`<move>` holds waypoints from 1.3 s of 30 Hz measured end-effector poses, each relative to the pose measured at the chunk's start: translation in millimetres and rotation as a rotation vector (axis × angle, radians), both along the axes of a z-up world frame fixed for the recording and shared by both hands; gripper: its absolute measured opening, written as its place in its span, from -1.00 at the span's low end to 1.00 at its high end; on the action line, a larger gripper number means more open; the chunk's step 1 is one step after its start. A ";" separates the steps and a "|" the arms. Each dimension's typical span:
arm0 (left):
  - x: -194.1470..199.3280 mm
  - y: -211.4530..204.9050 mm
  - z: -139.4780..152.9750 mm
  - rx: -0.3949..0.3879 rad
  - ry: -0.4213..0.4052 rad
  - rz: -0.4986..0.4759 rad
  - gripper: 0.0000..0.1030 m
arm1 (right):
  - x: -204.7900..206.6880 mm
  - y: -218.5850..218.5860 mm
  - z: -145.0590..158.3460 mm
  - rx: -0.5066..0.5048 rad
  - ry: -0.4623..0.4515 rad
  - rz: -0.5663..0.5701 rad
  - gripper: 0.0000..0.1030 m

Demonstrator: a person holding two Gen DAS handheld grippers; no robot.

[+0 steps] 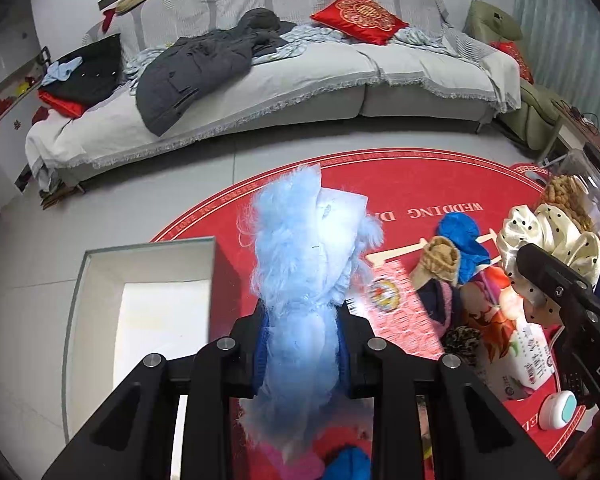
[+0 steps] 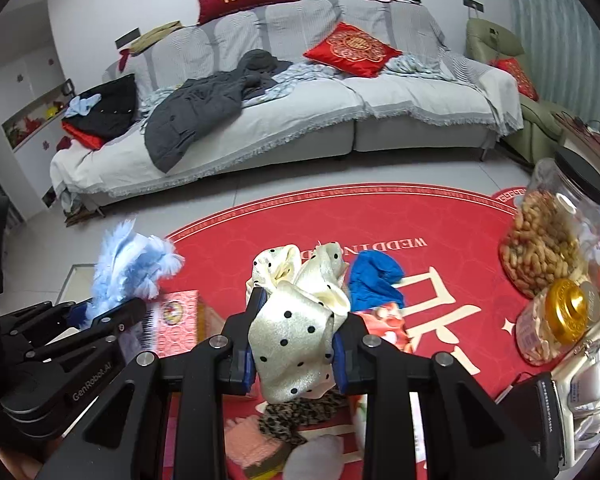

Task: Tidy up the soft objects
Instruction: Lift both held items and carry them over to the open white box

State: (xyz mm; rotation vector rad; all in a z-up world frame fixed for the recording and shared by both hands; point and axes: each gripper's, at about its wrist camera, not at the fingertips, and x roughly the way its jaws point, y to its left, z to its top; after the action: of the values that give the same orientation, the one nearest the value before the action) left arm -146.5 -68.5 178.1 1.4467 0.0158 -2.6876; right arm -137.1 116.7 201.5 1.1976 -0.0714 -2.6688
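Observation:
My left gripper is shut on a fluffy light-blue cloth, which stands up between the blue pads over the red tabletop. My right gripper is shut on a cream satin scrunchie with black dots. In the left wrist view the same scrunchie and the right gripper's finger show at the right. The right wrist view has the blue fluffy cloth at the left, on the left gripper. A white open box lies left of the left gripper. Several soft items lie below: a blue cloth, a leopard scrunchie, a pink glove.
A round red mat covers the table. A red patterned box sits between the grippers. A peanut jar and a gold-lidded jar stand at the right. Across the floor is a grey sofa with clothes on it.

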 end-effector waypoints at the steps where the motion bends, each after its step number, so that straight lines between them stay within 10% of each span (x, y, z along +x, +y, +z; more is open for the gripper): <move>1: 1.3 -4.5 -1.0 0.001 -0.003 0.009 -0.44 | 1.1 -4.1 0.4 0.003 0.001 0.008 -0.39; 39: 9.5 -60.4 -11.2 0.024 -0.021 0.106 -0.44 | -5.5 -76.5 11.8 0.013 0.038 0.127 -0.39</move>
State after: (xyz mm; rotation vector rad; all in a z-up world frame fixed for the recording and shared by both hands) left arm -137.0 -128.9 166.9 1.4372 0.1200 -2.5969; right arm -142.6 40.2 213.4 1.1159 0.0278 -2.5842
